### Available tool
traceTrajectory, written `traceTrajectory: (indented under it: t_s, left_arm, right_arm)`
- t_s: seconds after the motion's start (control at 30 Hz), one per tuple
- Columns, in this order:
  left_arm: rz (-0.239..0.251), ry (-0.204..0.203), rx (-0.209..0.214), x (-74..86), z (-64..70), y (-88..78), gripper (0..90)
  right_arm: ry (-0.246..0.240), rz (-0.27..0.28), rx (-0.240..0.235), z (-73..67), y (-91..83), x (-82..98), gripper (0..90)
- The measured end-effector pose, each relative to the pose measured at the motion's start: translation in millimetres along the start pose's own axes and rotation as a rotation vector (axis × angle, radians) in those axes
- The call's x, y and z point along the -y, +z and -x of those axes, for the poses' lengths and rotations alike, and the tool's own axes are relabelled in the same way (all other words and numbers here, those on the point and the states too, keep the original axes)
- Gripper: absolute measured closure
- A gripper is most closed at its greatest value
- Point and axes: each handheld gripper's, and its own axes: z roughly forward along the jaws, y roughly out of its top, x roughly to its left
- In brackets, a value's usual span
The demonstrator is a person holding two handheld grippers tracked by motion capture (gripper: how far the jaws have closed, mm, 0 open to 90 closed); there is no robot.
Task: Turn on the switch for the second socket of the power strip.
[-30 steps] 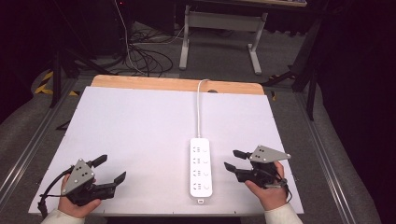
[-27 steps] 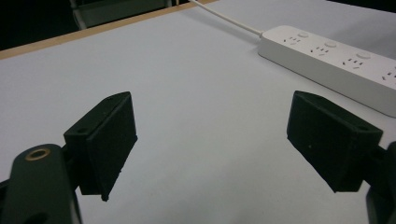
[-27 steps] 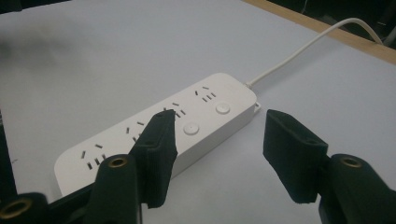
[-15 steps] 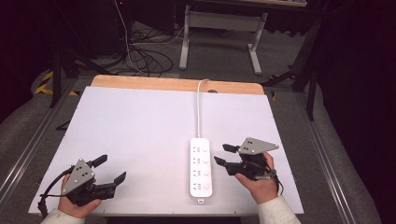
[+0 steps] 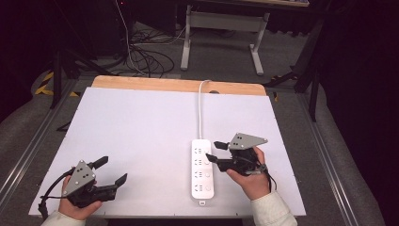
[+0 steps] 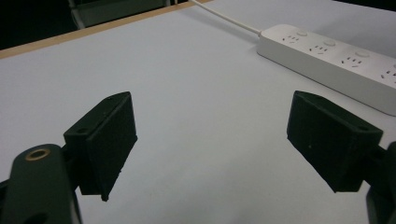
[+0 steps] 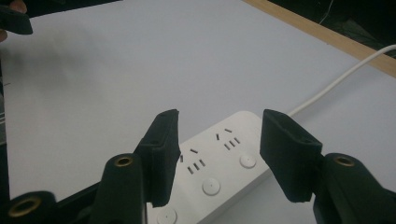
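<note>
Power strip (image 5: 202, 168) lies flat near table's front edge, cord (image 5: 201, 109) trailing away. Right gripper (image 5: 215, 151) hovers over it, jaws half-open, empty. Rigid, light, slick plastic; grab across the narrow sides. Left gripper (image 5: 113, 170) wide open, idle.

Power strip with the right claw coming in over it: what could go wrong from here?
1. The right claw hangs open over the power strip, its jaws set askew to the strip; closing now may clip a corner and skid it.
2. The cord runs off the far edge; a lift might snag.
</note>
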Motion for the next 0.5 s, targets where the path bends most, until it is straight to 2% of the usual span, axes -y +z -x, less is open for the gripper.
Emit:
traceTrajectory:
  t_s: [0.5]
  left_arm:
    - [-0.004,0.007,0.002,0.0,0.0,0.2,16.3]
  right_arm:
    - [0.002,-0.013,-0.039,-2.1,22.8,-9.4,48.9]
